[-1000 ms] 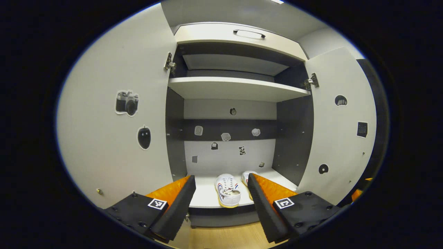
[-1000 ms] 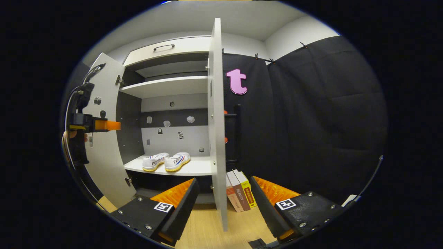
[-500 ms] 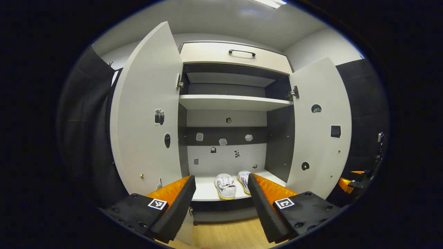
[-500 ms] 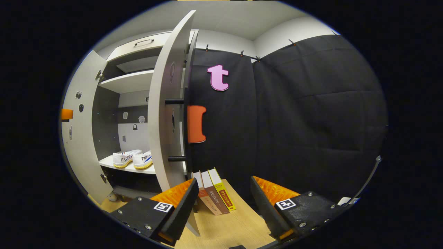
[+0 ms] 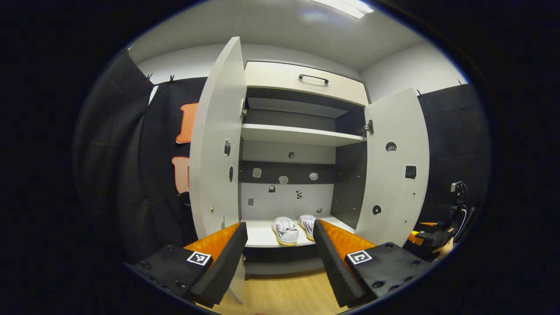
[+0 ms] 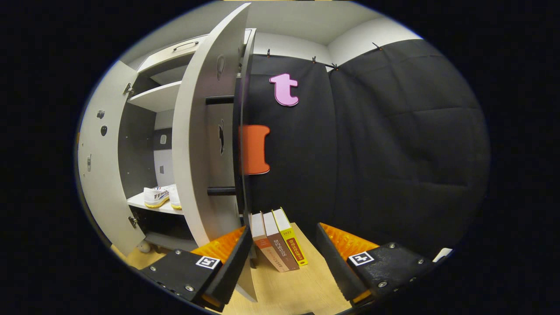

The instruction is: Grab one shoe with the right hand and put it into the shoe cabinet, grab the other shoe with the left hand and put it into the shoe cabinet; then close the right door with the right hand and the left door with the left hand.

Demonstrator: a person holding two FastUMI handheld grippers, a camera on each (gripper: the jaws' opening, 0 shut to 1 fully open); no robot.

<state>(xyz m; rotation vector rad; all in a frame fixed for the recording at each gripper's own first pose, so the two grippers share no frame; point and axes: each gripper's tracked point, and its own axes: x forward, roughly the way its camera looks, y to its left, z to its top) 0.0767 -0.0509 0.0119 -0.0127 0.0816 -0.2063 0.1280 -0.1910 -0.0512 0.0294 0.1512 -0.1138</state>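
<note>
Since a second ago we have drawn our left gripper (image 5: 280,245) back from the shoe cabinet (image 5: 302,83), so both doors now sit well inside its view, and we have swung our right gripper (image 6: 282,253) round to the outer face of the right door (image 6: 197,144). Both grippers hang released, jaws spread and holding nothing, because the carrying is done: the two shoes (image 5: 294,227) stand side by side on the bottom shelf (image 5: 262,236), toes pointing toward the near edge.

In the right gripper view the right door stands edge-on just to the left of us, its long black handle (image 6: 221,144) facing the dark cloth wall. We judge that we are behind the door so that we can push it shut from its outside. Three books (image 6: 278,240) lean on the wooden floor (image 6: 302,288) just right of the door's foot, near our fingers, so the sweep should avoid them.

The left door (image 5: 216,144) is wide open, waiting its turn; our left gripper holds off, facing the cabinet squarely.
</note>
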